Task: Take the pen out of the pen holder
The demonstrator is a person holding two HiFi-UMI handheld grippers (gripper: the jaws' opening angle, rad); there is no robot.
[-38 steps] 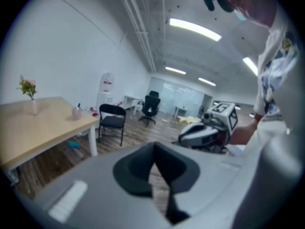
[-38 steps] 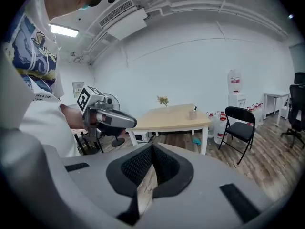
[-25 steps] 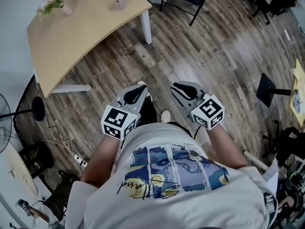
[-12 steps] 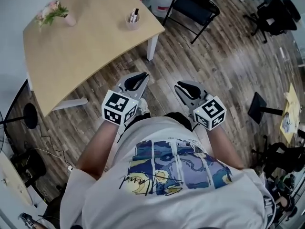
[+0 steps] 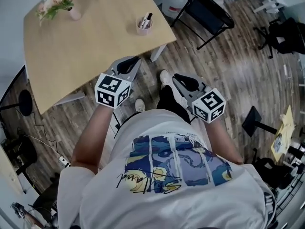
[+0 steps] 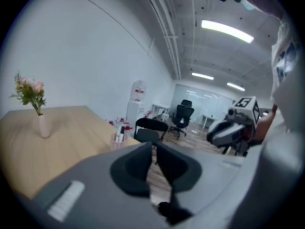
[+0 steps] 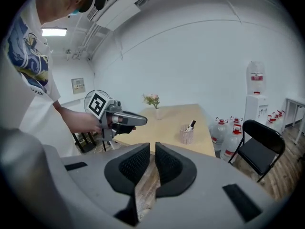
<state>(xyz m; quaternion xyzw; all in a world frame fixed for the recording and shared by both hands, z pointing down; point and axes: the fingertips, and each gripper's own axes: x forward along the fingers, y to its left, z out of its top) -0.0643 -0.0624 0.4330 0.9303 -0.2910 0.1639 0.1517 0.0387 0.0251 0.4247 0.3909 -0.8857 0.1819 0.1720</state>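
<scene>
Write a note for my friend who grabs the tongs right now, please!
Left tongs: shut, empty, held in the air facing the table.
Right tongs: shut, empty, held in the air beside them.
The pen stands in the pink pen holder near the table's far corner, out of reach.
Done: nothing gripped.
Left: step closer, grip the pen, lift it out.

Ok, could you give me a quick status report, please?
Left gripper and right gripper shut, empty. Pen in pen holder on table, untouched, out of reach. Path looks clear.
</scene>
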